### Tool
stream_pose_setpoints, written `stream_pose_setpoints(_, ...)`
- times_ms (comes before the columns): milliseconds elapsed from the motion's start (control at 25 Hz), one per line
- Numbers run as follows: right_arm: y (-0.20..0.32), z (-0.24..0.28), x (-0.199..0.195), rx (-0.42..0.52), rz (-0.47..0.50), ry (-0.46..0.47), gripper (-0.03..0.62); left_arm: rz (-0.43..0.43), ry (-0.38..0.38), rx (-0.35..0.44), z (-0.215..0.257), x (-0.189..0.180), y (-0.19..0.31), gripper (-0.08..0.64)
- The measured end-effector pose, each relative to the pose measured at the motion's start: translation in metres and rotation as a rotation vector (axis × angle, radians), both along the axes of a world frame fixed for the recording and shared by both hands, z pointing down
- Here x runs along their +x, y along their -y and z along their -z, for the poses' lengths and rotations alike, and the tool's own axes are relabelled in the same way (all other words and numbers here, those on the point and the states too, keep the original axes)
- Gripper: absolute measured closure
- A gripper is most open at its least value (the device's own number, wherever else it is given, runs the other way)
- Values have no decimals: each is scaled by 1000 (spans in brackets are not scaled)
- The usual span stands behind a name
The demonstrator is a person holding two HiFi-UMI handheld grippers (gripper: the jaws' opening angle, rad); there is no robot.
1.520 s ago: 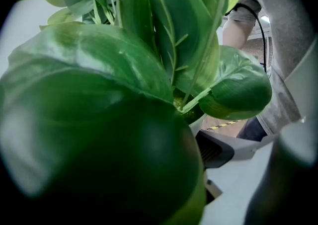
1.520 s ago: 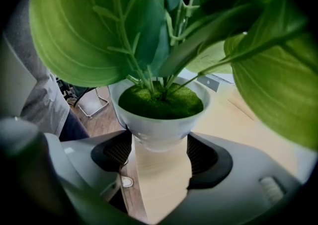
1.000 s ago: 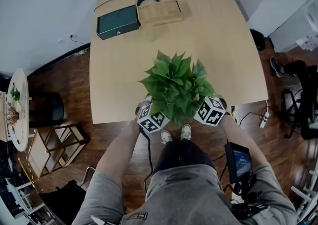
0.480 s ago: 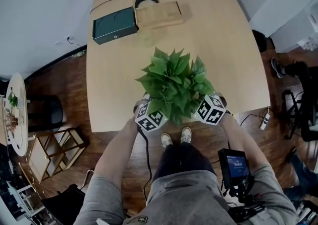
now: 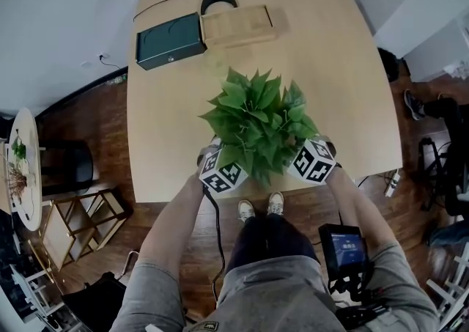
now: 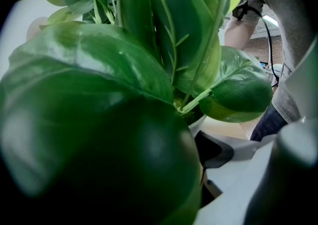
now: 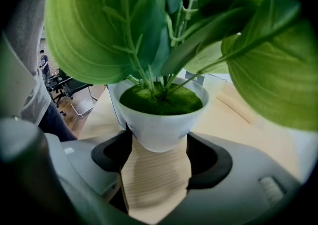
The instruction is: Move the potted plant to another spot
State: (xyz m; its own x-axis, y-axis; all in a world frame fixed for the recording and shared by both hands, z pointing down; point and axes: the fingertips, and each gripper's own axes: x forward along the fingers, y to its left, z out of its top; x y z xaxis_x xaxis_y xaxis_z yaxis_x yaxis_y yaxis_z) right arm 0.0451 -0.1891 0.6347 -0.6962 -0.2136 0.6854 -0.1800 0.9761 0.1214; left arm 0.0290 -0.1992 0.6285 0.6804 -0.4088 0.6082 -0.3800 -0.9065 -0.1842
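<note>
Green leafy potted plant in a white round pot is at the lower centre of the head view, over the near edge of the pale wooden counter. The right claw stands wide, its two dark pads pressed on the pot's sides. Of the left claw one pad touches the pot; a big leaf hides the other, so its grip I cannot tell. I think both hands should travel together, level and slowly, so the pot does not tilt or slip
</note>
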Motion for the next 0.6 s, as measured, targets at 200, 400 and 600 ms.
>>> stream_pose_setpoints(200, 4, -6, 0, 4, 5, 2, 242, 14, 2, 0, -6, -1, 3, 143)
stream_pose_setpoints(400, 5, -8, -1, 9, 6, 0, 244, 26, -10, 4, -8, -3, 3, 143)
stream_pose_setpoints(600, 9, -8, -2, -6, 3, 17, 246, 39, -31, -5, -7, -5, 7, 144)
